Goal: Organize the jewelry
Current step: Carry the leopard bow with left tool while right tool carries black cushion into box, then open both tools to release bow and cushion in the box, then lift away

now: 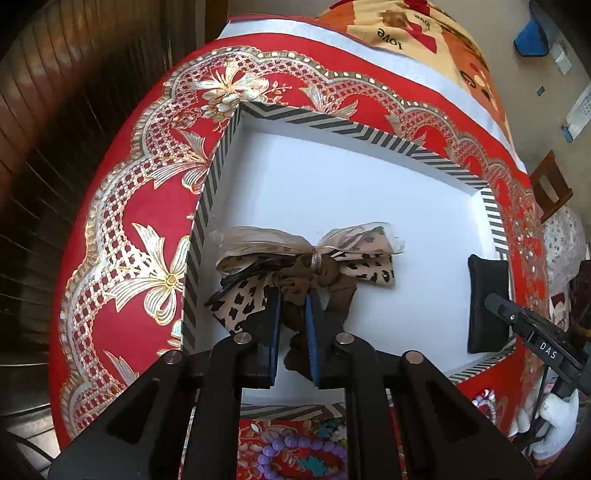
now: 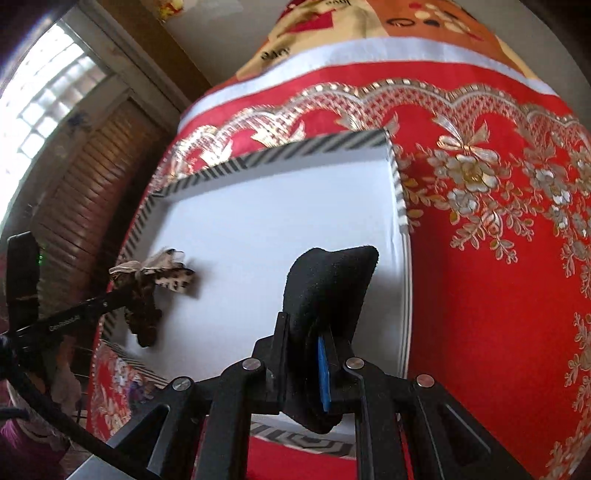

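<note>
A white tray with a striped rim lies on a red and gold cloth. My left gripper is shut on a brown scrunchie with a leopard-print bow, inside the tray by its left wall. It also shows in the right wrist view. My right gripper is shut on a black velvet pouch over the tray's right part. The pouch shows in the left wrist view at the tray's right wall.
A purple bead bracelet and other beads lie on the red cloth in front of the tray. A patterned blanket lies beyond the cloth. A wooden shutter and window are at the left.
</note>
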`<action>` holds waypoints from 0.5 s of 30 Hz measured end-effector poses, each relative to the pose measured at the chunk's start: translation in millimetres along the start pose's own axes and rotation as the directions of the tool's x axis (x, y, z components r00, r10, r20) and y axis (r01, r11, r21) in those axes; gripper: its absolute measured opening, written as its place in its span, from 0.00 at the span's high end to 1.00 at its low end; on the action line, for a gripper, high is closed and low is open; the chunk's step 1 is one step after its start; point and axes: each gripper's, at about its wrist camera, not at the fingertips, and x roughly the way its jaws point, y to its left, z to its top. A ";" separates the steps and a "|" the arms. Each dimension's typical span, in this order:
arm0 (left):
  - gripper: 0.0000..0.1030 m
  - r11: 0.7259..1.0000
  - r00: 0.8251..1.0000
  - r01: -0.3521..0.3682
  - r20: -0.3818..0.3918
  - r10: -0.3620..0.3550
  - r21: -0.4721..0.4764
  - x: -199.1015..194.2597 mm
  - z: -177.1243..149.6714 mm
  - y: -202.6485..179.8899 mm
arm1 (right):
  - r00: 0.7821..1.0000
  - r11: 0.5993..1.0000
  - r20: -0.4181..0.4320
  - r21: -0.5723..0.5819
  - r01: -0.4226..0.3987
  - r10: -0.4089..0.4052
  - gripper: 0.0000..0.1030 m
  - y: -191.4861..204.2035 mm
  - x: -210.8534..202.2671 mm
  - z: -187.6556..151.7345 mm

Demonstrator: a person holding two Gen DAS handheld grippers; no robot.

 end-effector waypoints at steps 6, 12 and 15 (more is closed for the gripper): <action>0.55 1.000 0.997 -0.027 0.069 0.026 0.006 -8.0 -4.0 -2.0 | 0.999 0.999 0.013 -0.001 0.038 -0.038 0.59 -0.9 -3.3 1.4; 0.53 0.998 0.989 -0.064 0.135 0.061 0.018 -29.9 -9.2 -5.8 | 0.997 0.999 0.070 -0.031 0.043 -0.040 0.59 11.3 -27.4 -2.0; 0.53 0.997 0.984 -0.074 0.163 0.069 0.024 -43.5 -16.5 -9.6 | 0.990 0.996 0.125 -0.062 0.066 -0.058 0.59 23.1 -46.5 -10.7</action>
